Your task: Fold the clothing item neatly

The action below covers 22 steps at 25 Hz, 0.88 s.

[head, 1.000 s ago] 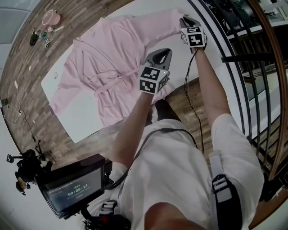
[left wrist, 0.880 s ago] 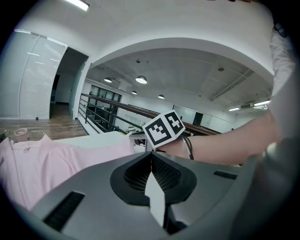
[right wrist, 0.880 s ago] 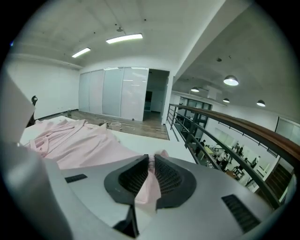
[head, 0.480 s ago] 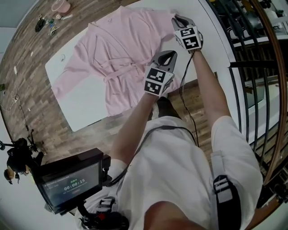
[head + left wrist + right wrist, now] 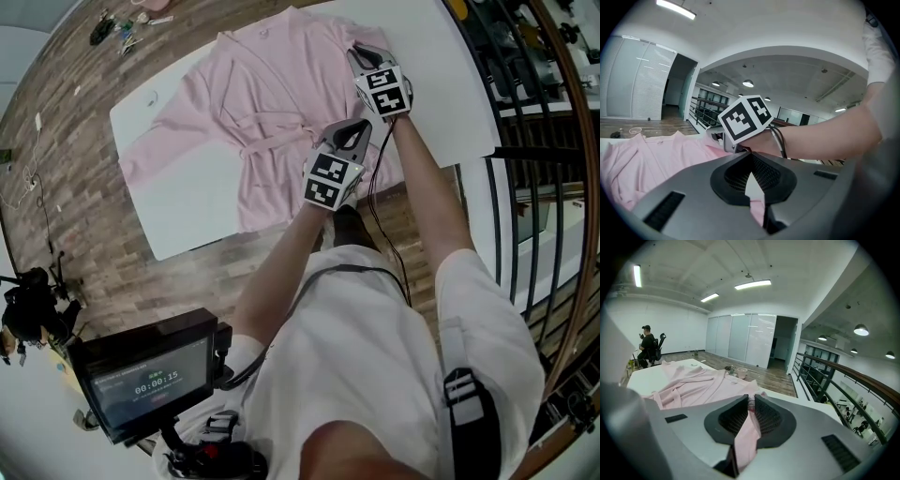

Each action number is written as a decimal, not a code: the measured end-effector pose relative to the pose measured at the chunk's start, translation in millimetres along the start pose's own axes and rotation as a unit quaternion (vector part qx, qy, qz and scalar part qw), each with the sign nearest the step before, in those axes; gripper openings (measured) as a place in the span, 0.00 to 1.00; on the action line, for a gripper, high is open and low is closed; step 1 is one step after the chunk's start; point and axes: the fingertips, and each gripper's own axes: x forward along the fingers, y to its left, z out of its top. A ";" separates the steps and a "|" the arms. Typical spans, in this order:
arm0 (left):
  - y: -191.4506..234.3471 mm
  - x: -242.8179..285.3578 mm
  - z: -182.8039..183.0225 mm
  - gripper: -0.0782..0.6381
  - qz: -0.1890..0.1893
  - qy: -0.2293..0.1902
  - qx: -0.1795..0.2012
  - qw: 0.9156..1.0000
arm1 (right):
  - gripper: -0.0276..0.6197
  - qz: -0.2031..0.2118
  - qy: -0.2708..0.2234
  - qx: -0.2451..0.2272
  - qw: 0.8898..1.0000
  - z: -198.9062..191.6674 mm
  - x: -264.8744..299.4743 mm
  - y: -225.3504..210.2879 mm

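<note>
Robe (image 5: 253, 112) – pink, belted – lies spread on the white table (image 5: 178, 225). Right gripper (image 5: 750, 401) is clamped on a strip of its cloth; left gripper (image 5: 750, 157) is closed too (pink fabric between its jaws).

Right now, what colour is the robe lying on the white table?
Plain pale pink, with no pattern. The robe shows best in the head view.

Overhead and low views sharing robe (image 5: 262, 103)
</note>
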 end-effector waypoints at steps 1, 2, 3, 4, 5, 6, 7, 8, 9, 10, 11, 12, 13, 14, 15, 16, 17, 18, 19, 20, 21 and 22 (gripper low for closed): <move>3.8 -5.0 -1.1 0.11 0.003 -0.001 -0.004 1.000 | 0.11 0.007 -0.001 -0.001 1.000 4.5 3.7 9.6; 9.1 -9.5 -3.4 0.11 0.006 0.000 -0.007 1.000 | 0.11 0.014 -0.003 -0.001 1.000 8.2 8.8 19.6; 15.5 -13.5 -7.3 0.11 0.009 0.001 -0.009 1.000 | 0.11 0.020 -0.003 -0.001 1.000 10.0 15.2 29.7; 22.1 -17.2 -12.4 0.11 0.014 0.003 -0.010 1.000 | 0.11 0.026 -0.003 -0.002 1.000 9.4 22.0 39.0; 28.1 -20.8 -17.6 0.11 0.018 0.004 -0.010 1.000 | 0.11 0.030 -0.001 -0.002 1.000 7.0 28.1 47.1; 33.4 -24.4 -21.8 0.11 0.022 0.005 -0.011 1.000 | 0.11 0.033 0.001 -0.003 0.999 4.0 33.1 53.7; 38.0 -28.2 -24.7 0.11 0.026 0.004 -0.012 1.000 | 0.11 0.035 0.003 -0.004 0.999 1.5 36.7 59.0; 42.2 -32.0 -26.2 0.11 0.029 0.003 -0.012 1.000 | 0.11 0.036 0.005 -0.006 0.999 0.5 39.0 63.2; 45.7 -35.7 -27.1 0.11 0.031 0.002 -0.013 0.999 | 0.11 0.036 0.006 -0.007 0.999 0.4 40.3 67.0; 48.5 -39.4 -27.8 0.11 0.033 0.001 -0.015 0.999 | 0.11 0.036 0.007 -0.008 0.999 0.7 40.9 70.5; 50.7 -42.6 -28.2 0.11 0.035 0.000 -0.016 0.999 | 0.11 0.037 0.008 -0.008 0.999 1.0 41.3 73.7; 52.3 -45.1 -28.4 0.11 0.036 -0.001 -0.016 0.999 | 0.11 0.037 0.009 -0.009 0.999 1.1 41.6 76.5; 53.2 -46.9 -28.3 0.11 0.037 -0.002 -0.016 0.999 | 0.11 0.038 0.010 -0.010 0.999 1.3 42.0 79.0; 53.7 -48.0 -28.4 0.11 0.038 -0.003 -0.016 0.999 | 0.11 0.040 0.010 -0.010 0.999 1.4 42.4 81.5; 54.0 -48.7 -28.8 0.11 0.038 -0.003 -0.016 0.999 | 0.11 0.042 0.009 -0.010 0.999 1.4 43.0 84.2; 54.5 -49.3 -29.2 0.11 0.039 -0.004 -0.015 0.999 | 0.11 0.044 0.008 -0.011 0.999 1.3 43.9 87.1; 55.1 -50.0 -29.8 0.11 0.040 -0.005 -0.015 0.999 | 0.11 0.047 0.008 -0.011 0.999 0.9 45.0 90.0; 56.0 -51.1 -30.6 0.11 0.041 -0.005 -0.015 0.999 | 0.11 0.049 0.008 -0.012 0.999 0.4 46.4 93.2; 57.1 -52.6 -31.9 0.11 0.042 -0.005 -0.015 0.999 | 0.11 0.052 0.008 -0.012 0.999 -0.3 47.7 96.8; 58.2 -54.4 -33.7 0.11 0.043 -0.004 -0.015 0.999 | 0.11 0.055 0.009 -0.013 0.998 -1.0 48.9 100.7; 59.5 -56.4 -35.6 0.11 0.045 -0.003 -0.015 0.999 | 0.11 0.058 0.009 -0.013 0.998 -1.4 50.3 105.0; 60.9 -58.2 -37.5 0.11 0.048 -0.003 -0.016 0.999 | 0.11 0.062 0.009 -0.012 0.998 -1.4 51.7 109.4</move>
